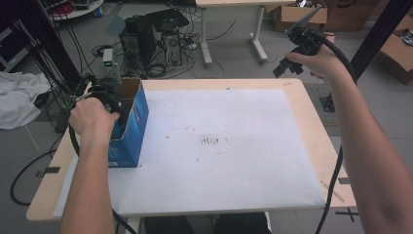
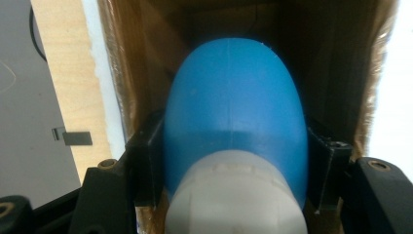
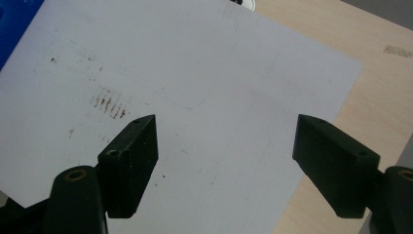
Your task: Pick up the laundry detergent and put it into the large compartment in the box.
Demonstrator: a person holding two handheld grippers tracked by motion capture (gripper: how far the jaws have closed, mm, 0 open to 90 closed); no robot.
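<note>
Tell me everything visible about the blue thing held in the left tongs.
The blue object is smooth and rounded, egg-like, with a faint moulded seam down its middle; it looks like plastic. Nearest the camera it joins a white ribbed collar or cap. The left tongs are shut on it, black pads pressing both flanks. It points into the open cardboard box, brown inside and blue outside, which stands at the table's left edge. Whether it touches the box floor cannot be told.

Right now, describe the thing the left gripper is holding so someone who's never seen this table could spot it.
Start at the open blue cardboard box on the table's left side. Inside its brown mouth, the left gripper is shut on a blue egg-shaped object with a white end. It is the one smooth, rounded thing among flat cardboard walls.
</note>
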